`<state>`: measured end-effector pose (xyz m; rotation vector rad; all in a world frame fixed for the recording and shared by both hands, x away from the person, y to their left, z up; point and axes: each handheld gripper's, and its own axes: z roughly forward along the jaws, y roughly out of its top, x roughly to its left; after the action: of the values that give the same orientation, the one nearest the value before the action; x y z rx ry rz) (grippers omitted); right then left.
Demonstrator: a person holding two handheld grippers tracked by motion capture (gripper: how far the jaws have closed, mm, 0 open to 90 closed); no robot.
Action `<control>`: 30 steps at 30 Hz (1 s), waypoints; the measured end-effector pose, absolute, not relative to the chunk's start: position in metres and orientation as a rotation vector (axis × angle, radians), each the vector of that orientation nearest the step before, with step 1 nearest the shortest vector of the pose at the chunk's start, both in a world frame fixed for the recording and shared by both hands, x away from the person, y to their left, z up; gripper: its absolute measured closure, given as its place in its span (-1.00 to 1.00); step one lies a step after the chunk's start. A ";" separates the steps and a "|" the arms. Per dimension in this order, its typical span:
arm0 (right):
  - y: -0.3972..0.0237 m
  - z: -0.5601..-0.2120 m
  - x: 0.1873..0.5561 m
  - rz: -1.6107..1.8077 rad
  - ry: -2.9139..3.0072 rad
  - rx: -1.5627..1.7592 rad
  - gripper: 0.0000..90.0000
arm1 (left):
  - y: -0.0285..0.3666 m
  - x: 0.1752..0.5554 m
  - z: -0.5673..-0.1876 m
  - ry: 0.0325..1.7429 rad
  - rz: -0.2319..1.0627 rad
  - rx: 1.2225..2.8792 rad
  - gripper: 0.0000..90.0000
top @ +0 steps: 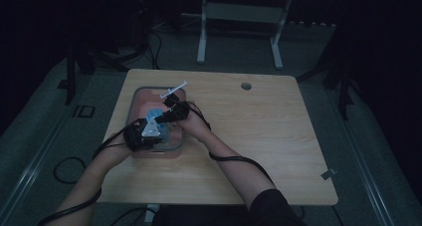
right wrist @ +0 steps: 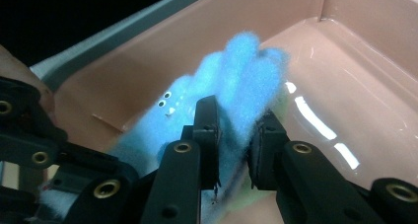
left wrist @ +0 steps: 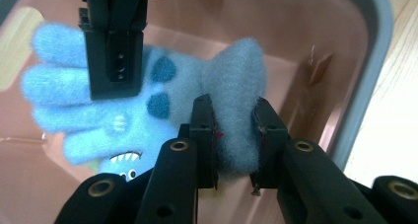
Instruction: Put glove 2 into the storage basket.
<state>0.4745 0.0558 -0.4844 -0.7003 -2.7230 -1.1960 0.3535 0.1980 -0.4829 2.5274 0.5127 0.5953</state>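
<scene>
Both the left hand-held gripper (left wrist: 232,123) and right hand-held gripper (right wrist: 236,130) clamp a fuzzy blue glove (left wrist: 148,100) (monster face) over the pink tub (left wrist: 315,41).

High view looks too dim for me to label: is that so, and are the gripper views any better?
High view: dark, the pink tub murky. Left gripper view: bright, the blue fuzzy glove sharp. Right gripper view: bright, white glare streaks on the tub floor, near jaws soft.
</scene>
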 end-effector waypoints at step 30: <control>0.032 -0.467 0.474 -1.320 -2.657 -0.683 -0.44 | 0.201 0.359 -0.471 0.735 0.542 2.357 -0.72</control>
<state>0.4742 0.0316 -0.4668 -0.6831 -2.6573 -1.3201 0.3585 0.2011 -0.4707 2.3571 0.7346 0.5420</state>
